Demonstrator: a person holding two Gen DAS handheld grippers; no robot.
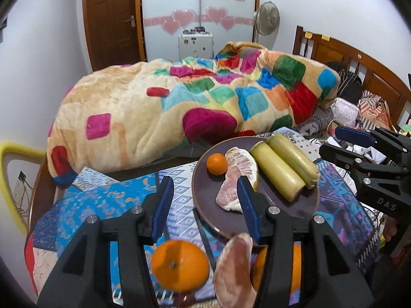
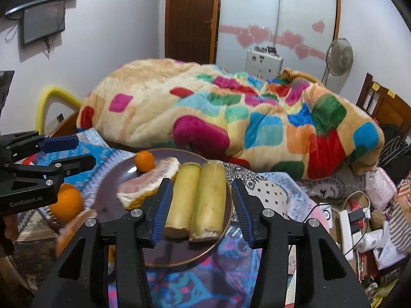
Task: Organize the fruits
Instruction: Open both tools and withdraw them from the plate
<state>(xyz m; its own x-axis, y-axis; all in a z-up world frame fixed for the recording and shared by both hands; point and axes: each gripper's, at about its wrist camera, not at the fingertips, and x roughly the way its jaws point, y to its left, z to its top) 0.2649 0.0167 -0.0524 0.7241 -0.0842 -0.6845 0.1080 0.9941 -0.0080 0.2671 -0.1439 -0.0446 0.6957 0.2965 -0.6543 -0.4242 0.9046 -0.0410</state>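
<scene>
Brown plate [image 2: 108, 179] sits near the edge and could tip if either gripper's empty, apart fingers [image 2: 161, 205] bump it.

Three oranges [image 1: 179, 264], two pomelo segments [image 1: 237, 177], two yellow pieces [image 1: 278, 173].

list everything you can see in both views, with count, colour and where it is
plate: 1, dark brown, on the patterned cloth
small orange: 1, orange, far side of the plate
pomelo segment: 1, pink, on the plate beside the small orange
sugarcane pieces: 2, yellow-green, side by side on the plate
loose orange: 1, orange, off the plate, near side
loose pomelo segment: 1, pink, off the plate, beside the loose orange
blanket: 1, multicoloured, heaped on the bed
fan: 1, pale, by the wall
left gripper: 1, black with blue pads, open
right gripper: 1, same, open, above the sugarcane
</scene>
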